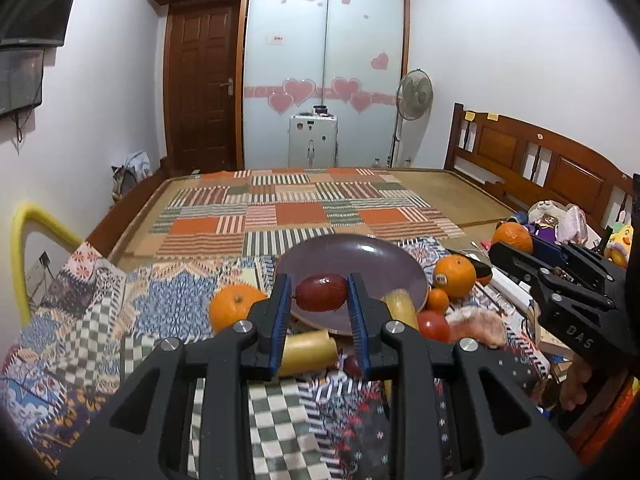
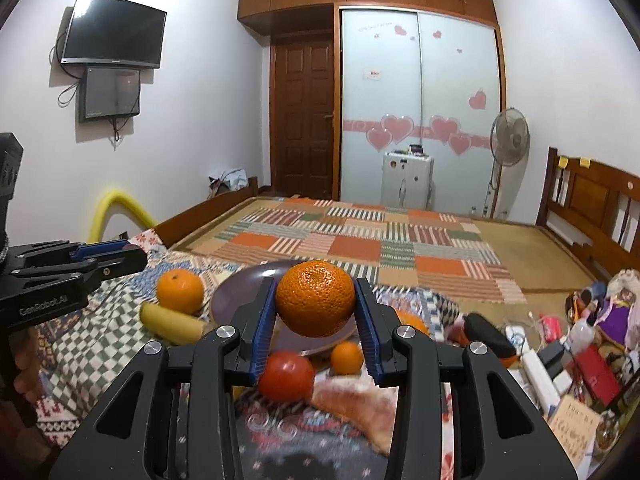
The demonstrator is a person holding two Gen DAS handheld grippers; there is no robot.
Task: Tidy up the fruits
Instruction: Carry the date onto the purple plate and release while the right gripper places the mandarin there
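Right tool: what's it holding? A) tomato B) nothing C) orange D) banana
C: in the right wrist view the right tool is shut on an orange, lifted above the purple plate; the tomato lies on the cloth below.

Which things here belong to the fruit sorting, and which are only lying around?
Belong: purple plate; orange in right tongs; red fruit in left tongs; banana; tomato.
Lying around: fan; TV; suitcase; toys.
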